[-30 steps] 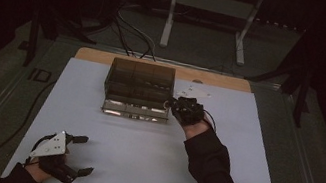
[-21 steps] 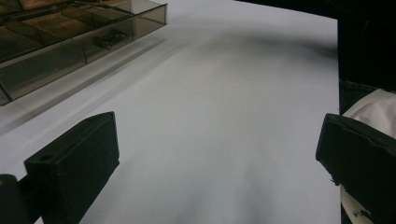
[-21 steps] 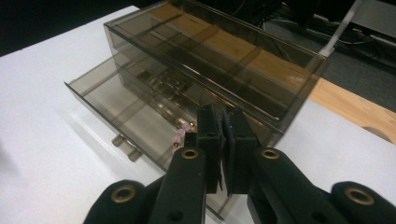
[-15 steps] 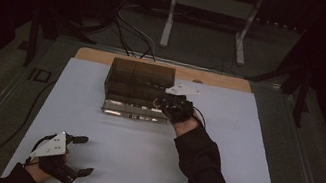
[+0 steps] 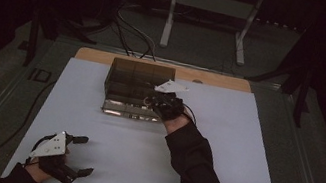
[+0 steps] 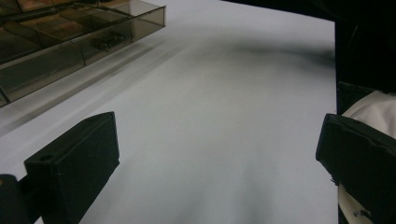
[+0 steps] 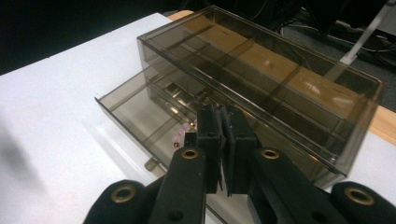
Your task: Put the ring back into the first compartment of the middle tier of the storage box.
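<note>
Two grippers over a white table (image 5: 251, 153). At the left, near the front edge: left gripper (image 5: 86, 155), resting low with jaws spread wide and nothing between them; same place and pose as a second ago. From the left gripper view, bare tabletop ahead, smoked plastic drawer box (image 6: 70, 32) well off.

At centre-back of the table: drawer box (image 5: 133, 73), bottom drawer (image 7: 126, 112) pulled out toward the person.

Right of centre: right gripper (image 5: 161, 104), shifted leftward within the last second, from beside the box's right end to over the open drawer's right part. Reads as a reach into the drawer, probably to fetch or drop off something small.

In the right gripper view, jaws pressed together, tips down inside the drawer. Short string of pale pink beads (image 7: 180, 135) lying in the drawer, touching or just beside the left jaw's outer face. Cannot tell whether any bead sits pinched between the pads.
</note>
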Motion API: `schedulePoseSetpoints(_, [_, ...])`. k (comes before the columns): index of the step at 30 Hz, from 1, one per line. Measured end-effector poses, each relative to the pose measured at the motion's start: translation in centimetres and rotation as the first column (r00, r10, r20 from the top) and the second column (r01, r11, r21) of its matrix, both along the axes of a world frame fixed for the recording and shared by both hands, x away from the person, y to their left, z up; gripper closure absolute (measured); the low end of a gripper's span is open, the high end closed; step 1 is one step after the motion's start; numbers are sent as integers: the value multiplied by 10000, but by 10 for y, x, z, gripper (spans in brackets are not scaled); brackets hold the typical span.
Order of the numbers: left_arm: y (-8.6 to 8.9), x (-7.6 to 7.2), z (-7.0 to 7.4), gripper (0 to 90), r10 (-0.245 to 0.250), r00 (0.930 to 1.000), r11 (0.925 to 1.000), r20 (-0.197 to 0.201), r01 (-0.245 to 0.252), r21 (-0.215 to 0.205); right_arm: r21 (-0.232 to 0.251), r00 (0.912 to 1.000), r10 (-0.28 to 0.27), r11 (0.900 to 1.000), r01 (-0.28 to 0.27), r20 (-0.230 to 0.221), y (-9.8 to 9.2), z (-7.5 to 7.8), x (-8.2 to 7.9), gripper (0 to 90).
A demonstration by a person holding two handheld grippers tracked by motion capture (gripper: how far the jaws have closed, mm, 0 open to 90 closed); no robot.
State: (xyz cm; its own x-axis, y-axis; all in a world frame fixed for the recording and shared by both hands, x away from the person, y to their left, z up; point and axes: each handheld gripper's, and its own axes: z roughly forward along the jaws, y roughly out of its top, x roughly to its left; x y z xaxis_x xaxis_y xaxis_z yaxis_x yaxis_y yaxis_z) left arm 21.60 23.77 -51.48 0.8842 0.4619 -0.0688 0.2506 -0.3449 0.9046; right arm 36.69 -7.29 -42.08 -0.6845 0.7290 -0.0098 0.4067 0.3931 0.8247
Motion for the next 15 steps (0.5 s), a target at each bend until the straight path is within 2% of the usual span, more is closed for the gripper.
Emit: schedulePoseSetpoints(15, [0, 0, 1, 9, 16, 10000, 10000, -14, -16, -72, 73, 9995, 299, 9995, -299, -45, 21, 1, 2, 866])
